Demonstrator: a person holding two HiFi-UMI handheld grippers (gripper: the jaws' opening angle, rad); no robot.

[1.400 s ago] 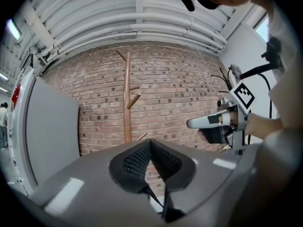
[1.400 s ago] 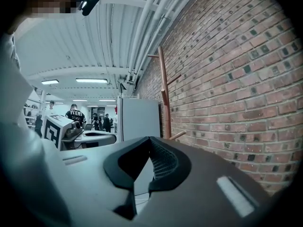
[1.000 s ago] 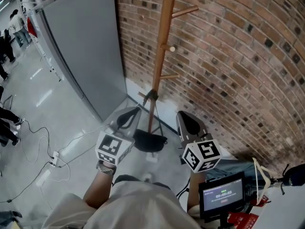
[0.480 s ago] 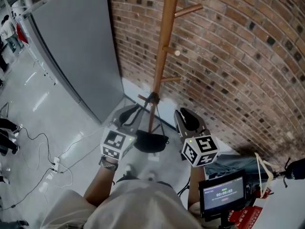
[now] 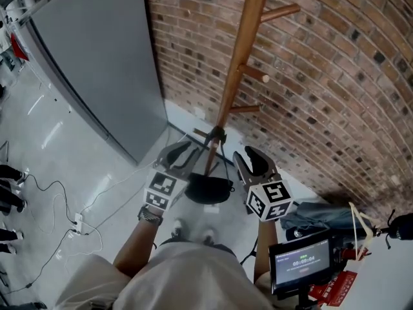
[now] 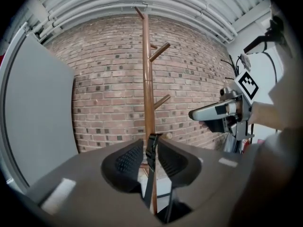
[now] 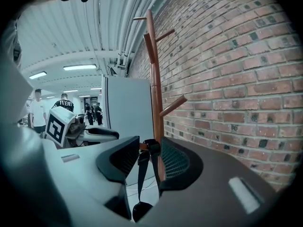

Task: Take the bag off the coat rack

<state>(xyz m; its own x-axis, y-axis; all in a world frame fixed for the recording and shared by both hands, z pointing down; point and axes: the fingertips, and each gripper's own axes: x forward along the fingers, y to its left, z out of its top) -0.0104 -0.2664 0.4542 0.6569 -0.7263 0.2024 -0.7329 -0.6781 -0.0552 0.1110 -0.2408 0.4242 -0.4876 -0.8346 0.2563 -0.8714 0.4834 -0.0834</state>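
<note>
Bag unmoved, hanging by its strap off the low peg of the coat rack, lower centre. Left gripper and right gripper have dropped in, jaws just opened, strap between each pair, ungripped. Pre-grasp; next: clench strap, lift off peg.

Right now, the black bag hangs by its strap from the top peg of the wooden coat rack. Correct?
No: the head view shows the black bag hanging by its strap from the lowest peg of the wooden coat rack, not the top one.
</note>
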